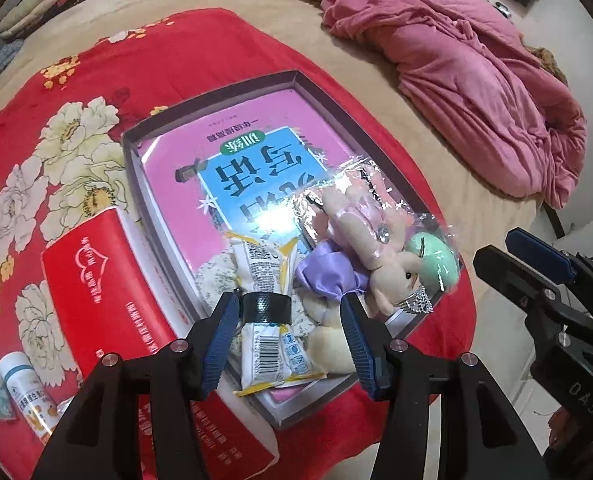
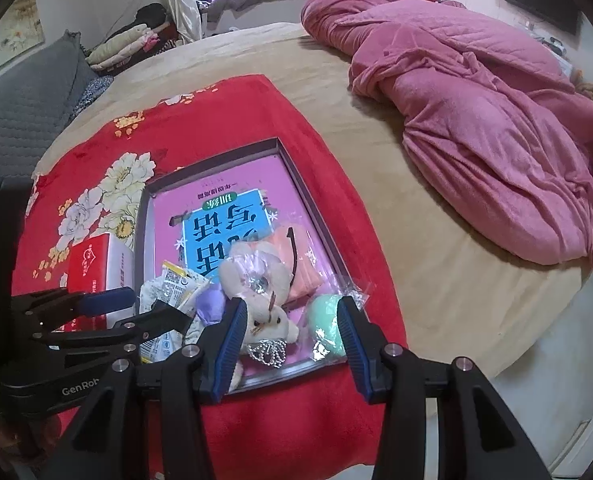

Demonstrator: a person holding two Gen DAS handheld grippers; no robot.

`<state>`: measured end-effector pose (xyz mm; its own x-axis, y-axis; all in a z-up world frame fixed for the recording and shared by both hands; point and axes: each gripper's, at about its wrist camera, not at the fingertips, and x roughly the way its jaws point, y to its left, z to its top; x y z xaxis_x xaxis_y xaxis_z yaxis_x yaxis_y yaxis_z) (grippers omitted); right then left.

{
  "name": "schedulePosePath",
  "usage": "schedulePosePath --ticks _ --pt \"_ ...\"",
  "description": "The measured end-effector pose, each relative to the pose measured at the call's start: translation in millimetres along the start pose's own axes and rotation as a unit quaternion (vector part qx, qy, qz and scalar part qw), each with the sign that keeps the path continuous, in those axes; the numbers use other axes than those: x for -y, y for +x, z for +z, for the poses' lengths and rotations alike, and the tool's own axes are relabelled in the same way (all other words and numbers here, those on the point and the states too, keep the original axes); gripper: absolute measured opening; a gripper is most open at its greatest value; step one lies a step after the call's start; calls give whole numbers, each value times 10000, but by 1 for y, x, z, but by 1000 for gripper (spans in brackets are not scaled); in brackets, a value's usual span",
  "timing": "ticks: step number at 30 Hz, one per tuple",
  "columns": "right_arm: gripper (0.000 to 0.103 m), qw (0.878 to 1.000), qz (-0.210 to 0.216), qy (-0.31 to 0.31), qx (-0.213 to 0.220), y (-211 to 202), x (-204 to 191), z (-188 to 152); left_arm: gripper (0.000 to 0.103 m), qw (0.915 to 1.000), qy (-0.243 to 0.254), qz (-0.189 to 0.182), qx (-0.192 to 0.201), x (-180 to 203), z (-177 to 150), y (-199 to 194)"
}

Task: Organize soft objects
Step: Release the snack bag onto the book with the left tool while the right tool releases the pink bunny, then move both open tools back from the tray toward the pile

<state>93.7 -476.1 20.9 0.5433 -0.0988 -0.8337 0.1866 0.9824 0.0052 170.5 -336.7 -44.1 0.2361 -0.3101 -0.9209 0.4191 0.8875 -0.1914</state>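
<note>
Holding: I have both grippers above the near end of the grey tray (image 1: 296, 80), which sits on the red floral blanket (image 1: 96, 80) on the bed.
Left gripper (image 1: 288, 304): jaws released, standing either side of the yellow-edged snack packet (image 1: 272, 344) without pressing it; nothing is gripped. I read this as a drop-off, the packet left lying on the other soft items.
Right gripper (image 2: 288, 320): jaws parted, empty, hanging over the plush bunny (image 2: 264, 320) and the mint-green soft ball (image 2: 326, 320); its pads touch neither as far as I can tell.
Task things: the bunny in clear wrap, the green ball, a purple fabric piece (image 1: 328, 276) and a cream plush (image 1: 332, 344) are all bunched at the tray's near end, resting on the pink book (image 1: 236, 128) that lines the tray.
Why there: the tray walls keep loose soft things from sliding onto the blanket, so I judge it to be the collecting spot.
Beside the tray: a red tissue box (image 1: 108, 280) touches its left wall; a white bottle (image 1: 24, 392) lies further left of it.
Judgement: sorting looks nearly done.
</note>
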Motion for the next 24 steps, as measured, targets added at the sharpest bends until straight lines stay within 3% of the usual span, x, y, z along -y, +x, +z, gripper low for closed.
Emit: schedulePosePath --ticks 4,8,14,20,24 --pt "47 10000 -6 -28 10 -3 -4 0 56 10000 -34 -1 60 -4 -2 -7" --pt "47 10000 -15 -29 30 -6 -7 -1 66 9998 -41 -70 167 -6 -4 -18" --pt "47 10000 -48 44 25 -9 -7 -3 66 9996 22 16 287 -8 -6 -30" --pt "57 10000 -49 38 30 -14 -13 -5 67 9991 -86 21 417 -16 -12 -42" --pt "57 10000 -66 -8 68 -19 -18 -5 78 9987 -180 -6 477 -22 -17 -50"
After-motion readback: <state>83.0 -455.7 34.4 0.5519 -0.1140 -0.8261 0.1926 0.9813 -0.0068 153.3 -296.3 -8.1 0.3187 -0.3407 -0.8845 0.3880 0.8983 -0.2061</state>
